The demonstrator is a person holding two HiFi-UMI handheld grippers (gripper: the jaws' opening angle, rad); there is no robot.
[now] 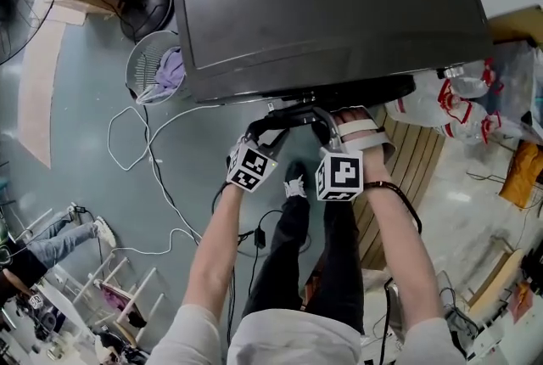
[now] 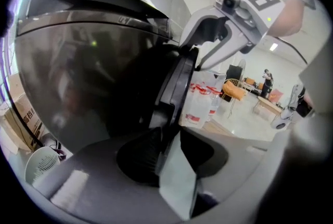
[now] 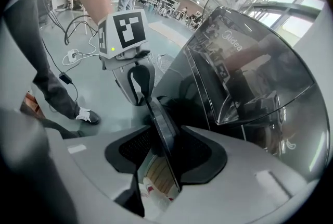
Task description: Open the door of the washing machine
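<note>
The washing machine (image 1: 322, 7) is a dark body seen from above, with its door's rim (image 1: 297, 110) sticking out at its lower edge. My left gripper (image 1: 270, 124) and right gripper (image 1: 327, 121) sit side by side on that rim. In the left gripper view the dark rim (image 2: 174, 87) runs down between my left gripper's (image 2: 169, 150) pads, which press on it; the right gripper (image 2: 200, 59) clamps it further up. In the right gripper view the rim (image 3: 158, 113) is pinched in my right gripper (image 3: 164, 147), with the left gripper (image 3: 139, 87) beyond.
A white basket (image 1: 157, 66) with purple cloth stands on the floor left of the machine, with white and black cables (image 1: 136, 134) trailing near it. Bags of bottles (image 1: 458, 96) and a wooden pallet (image 1: 416, 160) lie to the right. The person's legs (image 1: 314, 244) stand below the grippers.
</note>
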